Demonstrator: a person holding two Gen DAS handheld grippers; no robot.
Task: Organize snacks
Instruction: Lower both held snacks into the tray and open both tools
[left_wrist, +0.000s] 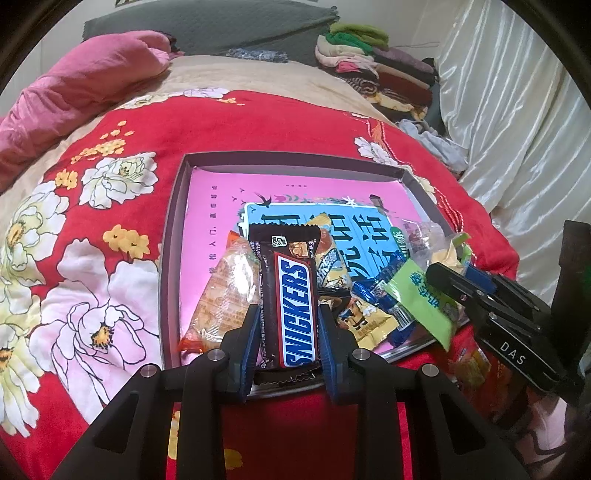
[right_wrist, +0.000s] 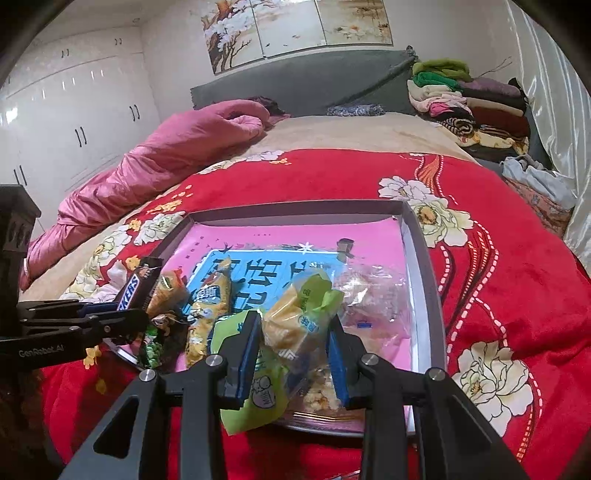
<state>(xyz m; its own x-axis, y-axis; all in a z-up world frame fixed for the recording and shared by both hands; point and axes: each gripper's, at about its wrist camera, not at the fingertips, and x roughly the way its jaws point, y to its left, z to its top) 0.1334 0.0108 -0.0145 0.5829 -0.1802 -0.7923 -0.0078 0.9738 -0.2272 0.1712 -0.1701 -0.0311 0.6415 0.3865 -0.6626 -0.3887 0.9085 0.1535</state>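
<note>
The left gripper (left_wrist: 286, 332) pinches a Snickers bar (left_wrist: 291, 295) over the near left part of the shallow box (left_wrist: 171, 258). An orange packet (left_wrist: 225, 291) lies beside it. The right gripper (right_wrist: 295, 354) squeezes a yellow-green snack packet (right_wrist: 299, 314) above the box's near edge.

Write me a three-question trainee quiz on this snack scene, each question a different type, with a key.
1. True or false: the left tool holds the Snickers bar between its fingers.
2. Multiple choice: the tray sits on A) a wooden desk, B) a red flowered blanket, C) the floor.
3. Fill in: the right tool is closed on a yellow-green ____.

Key: 1 true; 2 B; 3 snack packet. The tray's pink and blue printed bottom already carries several other wrapped snacks, and both held items hang over its near edge.
</note>
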